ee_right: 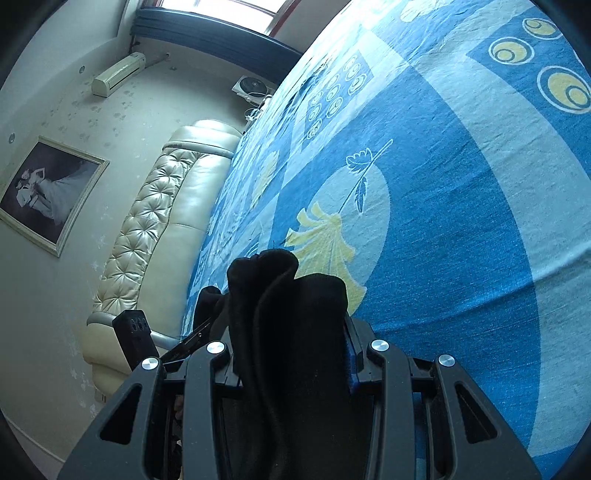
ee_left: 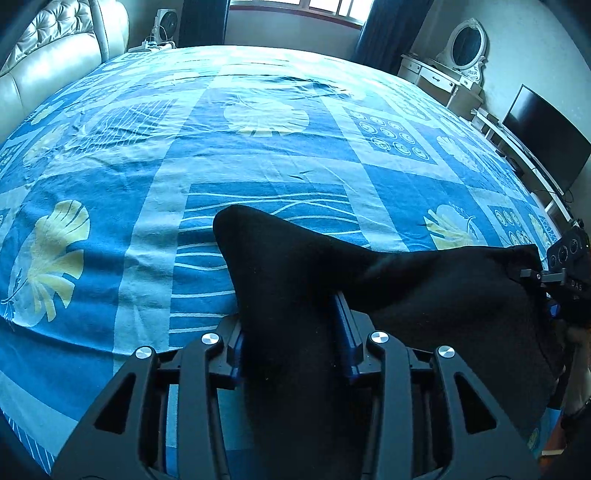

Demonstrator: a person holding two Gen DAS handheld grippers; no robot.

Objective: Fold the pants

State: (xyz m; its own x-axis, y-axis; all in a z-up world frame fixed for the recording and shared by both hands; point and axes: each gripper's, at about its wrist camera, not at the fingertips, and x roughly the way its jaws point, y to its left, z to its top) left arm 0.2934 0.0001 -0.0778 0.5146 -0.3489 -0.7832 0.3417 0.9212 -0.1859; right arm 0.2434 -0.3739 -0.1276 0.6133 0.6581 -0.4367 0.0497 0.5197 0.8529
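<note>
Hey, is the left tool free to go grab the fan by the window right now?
Probably not. The left tool is shut on the black pants, which the right tool also grips, and the whole bed lies between it and the fan.

Pants (ee_left: 295,273) span both hand-held grippers above the bed (ee_left: 258,155).
</note>
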